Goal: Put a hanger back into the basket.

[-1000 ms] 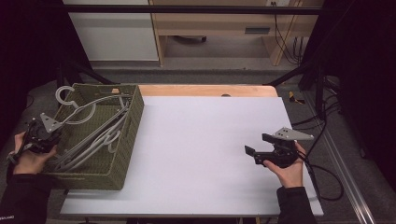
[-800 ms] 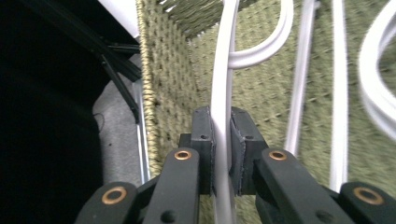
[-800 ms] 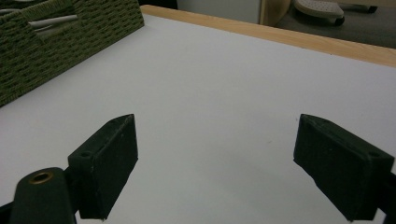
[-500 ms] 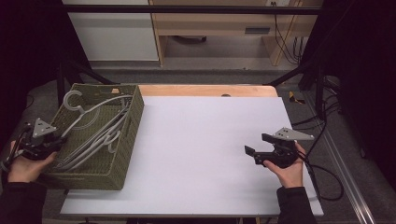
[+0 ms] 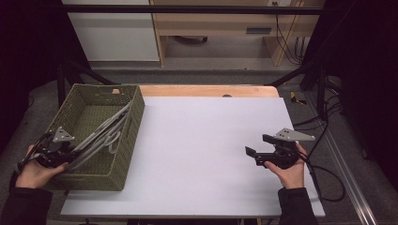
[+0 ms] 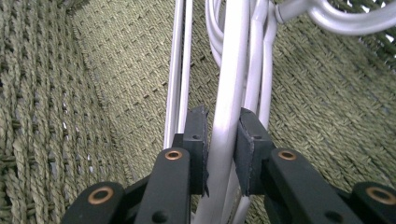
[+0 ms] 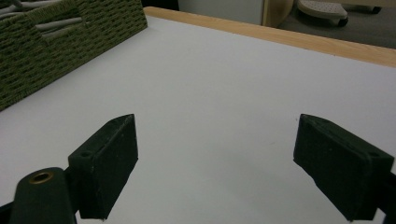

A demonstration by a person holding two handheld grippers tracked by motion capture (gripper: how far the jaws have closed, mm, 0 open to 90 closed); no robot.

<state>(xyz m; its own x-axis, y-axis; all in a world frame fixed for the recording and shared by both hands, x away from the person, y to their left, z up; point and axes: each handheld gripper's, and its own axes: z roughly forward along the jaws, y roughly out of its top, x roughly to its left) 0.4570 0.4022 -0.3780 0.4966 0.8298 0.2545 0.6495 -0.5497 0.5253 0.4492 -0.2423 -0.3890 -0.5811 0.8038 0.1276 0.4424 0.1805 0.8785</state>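
Note:
A green woven basket stands at the table's left, holding several grey-white clothes hangers. My left gripper sits at the basket's near left rim, shut on one hanger's bar; other hangers lie beside it on the basket floor. My right gripper rests low over the white table at the right, jaws wide open with nothing between them. The basket lies far off to its left.
The white tabletop spreads between the basket and the right hand. A wooden strip runs along the table's far edge. Cables trail from the right gripper off the right side. Shelving stands beyond the table.
The left gripper has pulled back toward the near left with a hanger in its jaws, dragging the hangers down along the basket. The right gripper has hardly moved.

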